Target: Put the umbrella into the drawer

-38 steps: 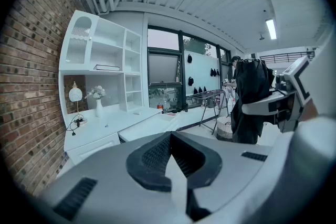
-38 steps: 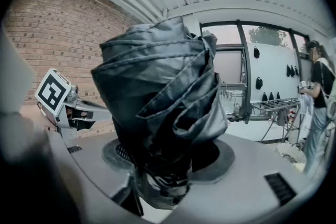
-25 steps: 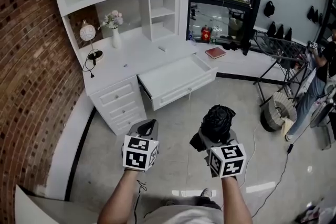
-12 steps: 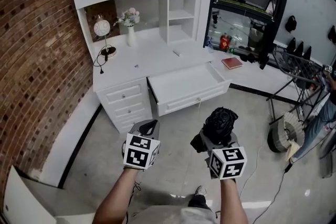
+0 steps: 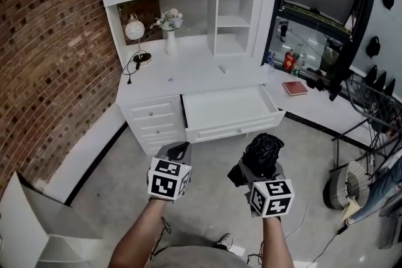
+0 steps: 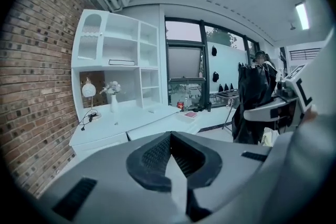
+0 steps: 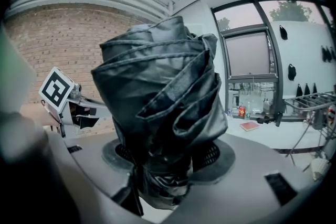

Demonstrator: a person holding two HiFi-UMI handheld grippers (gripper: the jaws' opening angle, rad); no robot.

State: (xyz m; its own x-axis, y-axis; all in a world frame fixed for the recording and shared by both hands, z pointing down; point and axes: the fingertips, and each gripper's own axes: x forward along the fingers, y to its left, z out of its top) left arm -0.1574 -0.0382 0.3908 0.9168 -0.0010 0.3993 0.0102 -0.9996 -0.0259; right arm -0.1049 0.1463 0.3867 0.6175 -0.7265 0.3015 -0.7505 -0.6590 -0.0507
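Brick wall [image 5: 56,59]: fills the left of the head view, and the white furniture stands against it.
Surface [image 5: 201,72]: a white desk top under a shelf unit. A clock [image 5: 134,30] and a vase [image 5: 171,42] sit at the back by the shelves, so the front edge above the drawer is bare.
Drawer [image 5: 229,108]: pulled well out from under the surface, open top up, and it looks empty. It seems to be left out this way so something can be lowered straight in. The small drawers to its left are shut.
Umbrella [image 5: 262,152]: black, folded into a bundle and standing upright out of the right tongs. It is in the air over the floor, near the drawer front but not yet above the drawer.
Right tongs [image 5: 256,169]: clamped on the umbrella's lower end, with the fabric bulging above the jaws. Holding it low probably leaves the bulk free to go into the drawer first.
Left tongs [image 5: 178,151]: jaws pressed together with nothing between them. They are level with the right tongs and apart from the umbrella. They seem to be idle, kept out of the carrying side's way.
Step in hand: by judgement, carrying the umbrella toward the drawer. It has yet to be moved forward over the opening and lowered in.
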